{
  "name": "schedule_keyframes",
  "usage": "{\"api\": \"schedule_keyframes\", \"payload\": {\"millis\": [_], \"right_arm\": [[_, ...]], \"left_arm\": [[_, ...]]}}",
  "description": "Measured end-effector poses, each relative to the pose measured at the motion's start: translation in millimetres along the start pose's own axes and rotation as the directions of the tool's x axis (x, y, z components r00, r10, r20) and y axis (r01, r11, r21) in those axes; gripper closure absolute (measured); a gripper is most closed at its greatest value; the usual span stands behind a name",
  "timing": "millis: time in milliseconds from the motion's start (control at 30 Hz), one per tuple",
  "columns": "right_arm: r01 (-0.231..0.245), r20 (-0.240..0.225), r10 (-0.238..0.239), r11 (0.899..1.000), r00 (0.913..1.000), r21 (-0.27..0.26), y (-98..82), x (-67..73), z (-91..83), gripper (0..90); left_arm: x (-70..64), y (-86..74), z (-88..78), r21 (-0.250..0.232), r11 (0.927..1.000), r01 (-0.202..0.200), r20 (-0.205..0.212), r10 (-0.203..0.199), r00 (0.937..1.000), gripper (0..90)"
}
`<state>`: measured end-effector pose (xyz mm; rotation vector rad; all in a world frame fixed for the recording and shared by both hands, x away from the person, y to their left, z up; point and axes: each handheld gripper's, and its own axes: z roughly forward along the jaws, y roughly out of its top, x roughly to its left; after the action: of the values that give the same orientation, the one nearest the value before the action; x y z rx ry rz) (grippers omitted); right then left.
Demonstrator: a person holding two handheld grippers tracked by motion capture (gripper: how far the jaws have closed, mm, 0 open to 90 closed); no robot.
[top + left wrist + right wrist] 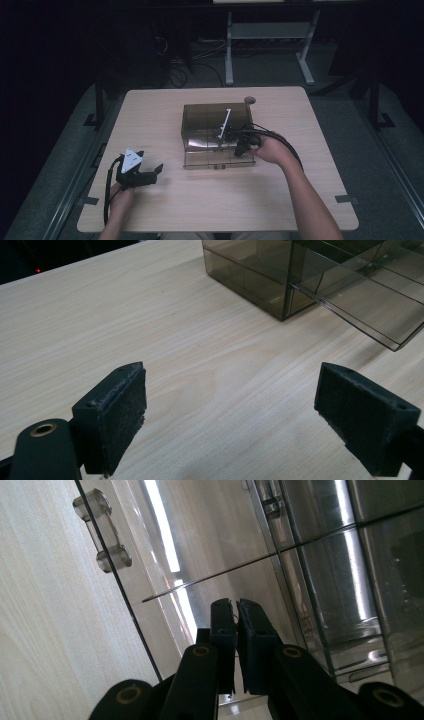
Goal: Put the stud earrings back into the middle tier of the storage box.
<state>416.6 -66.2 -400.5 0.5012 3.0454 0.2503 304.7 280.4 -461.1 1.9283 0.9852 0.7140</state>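
Item, near edge of table [210, 210]: left gripper [150, 175], jaws spread wide and empty, resting toward the near-left corner, well apart from the box. Item, mid-table toward the far edge: smoky clear drawer box [200, 120], one drawer [220, 159] drawn out toward the near edge, its handle [102, 532] seen in the right gripper view. Right gripper [236, 625], jaws nearly closed with nothing visibly held, is set inside the drawer. Risk, judged: the light box could be dragged or tipped, being unbraced by the left.

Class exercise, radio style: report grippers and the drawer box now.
Left gripper open, on bare table. Right gripper shut, over pulled-out drawer of smoked box. Nothing obstructing.
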Motion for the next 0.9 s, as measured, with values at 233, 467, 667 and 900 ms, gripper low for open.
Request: {"api": "schedule_keyframes", "payload": {"millis": [233, 467, 667, 900], "right_arm": [[-0.005, -0.007, 0.005, 1.0, 1.0, 0.0, -0.5, -0.8, 0.7, 84.8], [-0.011, -0.013, 0.011, 1.0, 0.9999, -0.015, -3.2, -1.3, -3.2, 82.3], [-0.021, -0.029, 0.02, 0.999, 0.9994, -0.032, -7.4, -1.0, -10.0, 79.7], [-0.031, -0.033, 0.029, 0.998, 0.999, -0.06, -11.9, -1.2, -17.0, 74.6]], "left_arm": [[0.5, 0.0, -0.1, -0.001, 1.0, 0.001, 0.0, -0.001, 1.0, 12.9], [0.4, 0.0, 0.1, 0.0, 1.0, 0.003, -0.002, -0.003, 1.0, 12.9], [0.6, 0.0, 0.7, 0.001, 1.0, 0.002, -0.005, -0.002, 1.0, 12.8], [0.6, 0.2, 1.1, 0.002, 1.0, 0.001, -0.008, -0.001, 1.0, 12.9]]}}
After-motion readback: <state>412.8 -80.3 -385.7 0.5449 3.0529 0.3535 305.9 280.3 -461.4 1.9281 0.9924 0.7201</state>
